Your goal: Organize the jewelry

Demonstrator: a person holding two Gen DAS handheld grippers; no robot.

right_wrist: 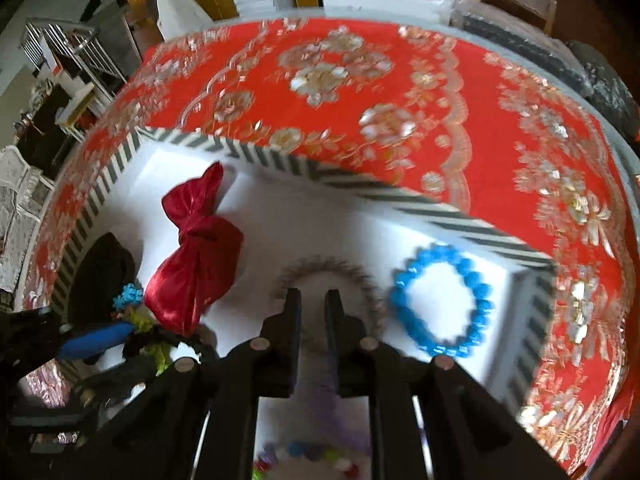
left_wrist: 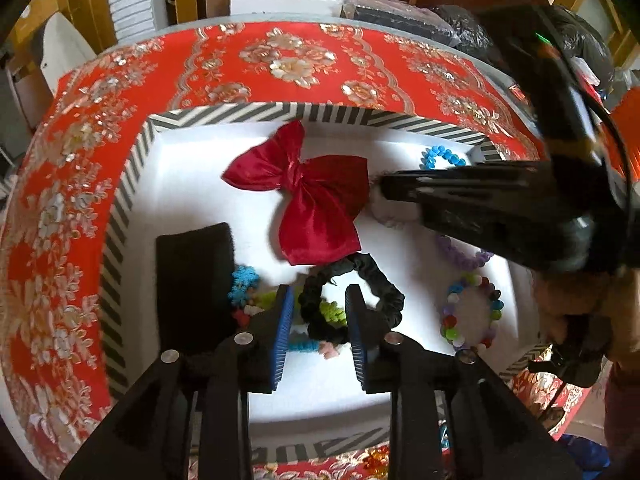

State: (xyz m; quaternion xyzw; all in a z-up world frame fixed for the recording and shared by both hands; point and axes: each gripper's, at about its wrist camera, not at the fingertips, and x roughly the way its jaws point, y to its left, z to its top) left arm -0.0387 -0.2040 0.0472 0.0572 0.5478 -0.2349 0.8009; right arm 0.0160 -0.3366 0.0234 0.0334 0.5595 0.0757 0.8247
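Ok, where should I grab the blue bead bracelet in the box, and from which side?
Judging by its pose, take the blue bead bracelet from above, one finger inside the ring. It lies flat and open; grip the arc away from the striped box wall.

- Both views are bright with soft daylight – the white floor of the tray [left_wrist: 192,184] is almost washed out.
- The left wrist view is sharp in the middle; only the right claw [left_wrist: 384,192] crossing it is smeared.
- The right wrist view has motion blur everywhere, strongest on the blue bracelet [right_wrist: 440,304] and the red cloth [right_wrist: 400,80].
- The fisheye lens bends the desk edges, and the corners go black.
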